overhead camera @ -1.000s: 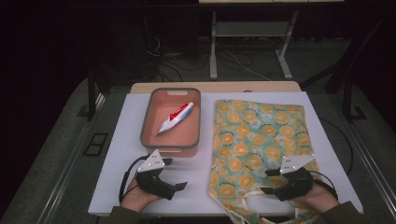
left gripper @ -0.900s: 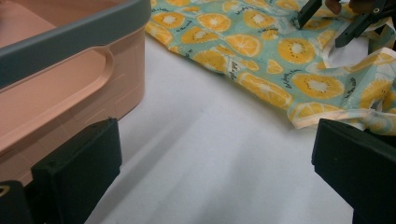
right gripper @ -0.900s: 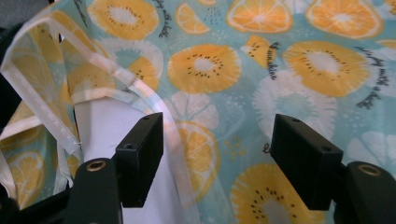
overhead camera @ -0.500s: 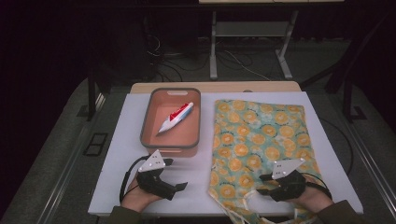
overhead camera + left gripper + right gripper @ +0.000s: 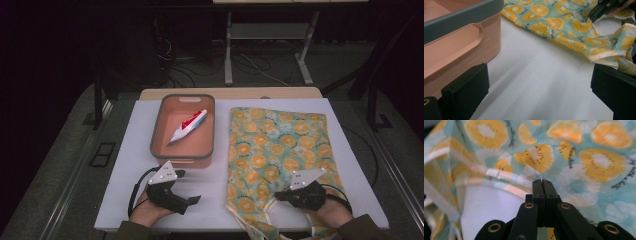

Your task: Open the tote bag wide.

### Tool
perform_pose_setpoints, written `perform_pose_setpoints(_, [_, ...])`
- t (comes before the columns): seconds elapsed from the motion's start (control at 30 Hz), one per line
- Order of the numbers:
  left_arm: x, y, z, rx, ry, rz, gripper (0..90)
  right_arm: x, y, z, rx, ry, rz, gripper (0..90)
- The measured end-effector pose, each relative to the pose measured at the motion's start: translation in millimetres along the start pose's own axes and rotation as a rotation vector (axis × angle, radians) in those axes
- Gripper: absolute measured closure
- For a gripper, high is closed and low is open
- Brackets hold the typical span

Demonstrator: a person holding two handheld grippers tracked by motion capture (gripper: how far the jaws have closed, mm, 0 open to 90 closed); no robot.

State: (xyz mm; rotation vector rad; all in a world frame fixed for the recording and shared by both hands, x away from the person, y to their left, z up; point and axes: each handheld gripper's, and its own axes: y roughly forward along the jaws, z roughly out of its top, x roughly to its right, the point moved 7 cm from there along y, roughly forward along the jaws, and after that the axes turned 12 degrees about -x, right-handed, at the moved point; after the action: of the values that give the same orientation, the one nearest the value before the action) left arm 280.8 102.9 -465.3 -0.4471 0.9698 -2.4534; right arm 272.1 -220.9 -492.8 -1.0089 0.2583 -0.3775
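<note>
The orange-print cloth bag (image 5: pixel 278 150) lay flat on the right half of the white desk (image 5: pixel 125 165), its handle end towards the person, and the right gripper (image 5: pixel 278 196) had just been closing its jaws, which in the right gripper view met tight on the bag's pale hem beside the handle opening. The left gripper (image 5: pixel 192 200) hovered over bare desk just in front of the salmon-coloured bin (image 5: pixel 162 125), its jaws spread wide with nothing between them. In that bin, just left of the bag, lay a red-and-white tube (image 5: pixel 187 126).
</note>
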Motion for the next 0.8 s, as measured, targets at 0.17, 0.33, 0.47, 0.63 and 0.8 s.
perform_pose_setpoints(0.17, [-0.7,-0.3,0.1,0.002,-0.001,0.000,0.4,14.9,0.2,16.0,0.038,0.046,-0.054,90.0])
perform_pose_setpoints(0.33, [-1.0,-0.5,0.3,0.001,0.001,-0.001,0.4,37.6,8.5,36.5,0.059,0.106,-0.094,90.0])
perform_pose_setpoints(0.47, [-1.5,-1.3,0.3,0.004,0.000,0.000,0.4,53.0,13.1,49.3,0.065,0.151,-0.113,90.0])
perform_pose_setpoints(0.63, [-1.8,-1.1,0.0,0.003,0.001,-0.001,0.4,69.3,18.1,64.3,0.068,0.188,-0.145,90.0])
perform_pose_setpoints(0.8, [-2.2,-0.9,-0.2,0.002,0.000,-0.001,0.4,88.6,26.2,81.8,0.077,0.232,-0.182,90.0])
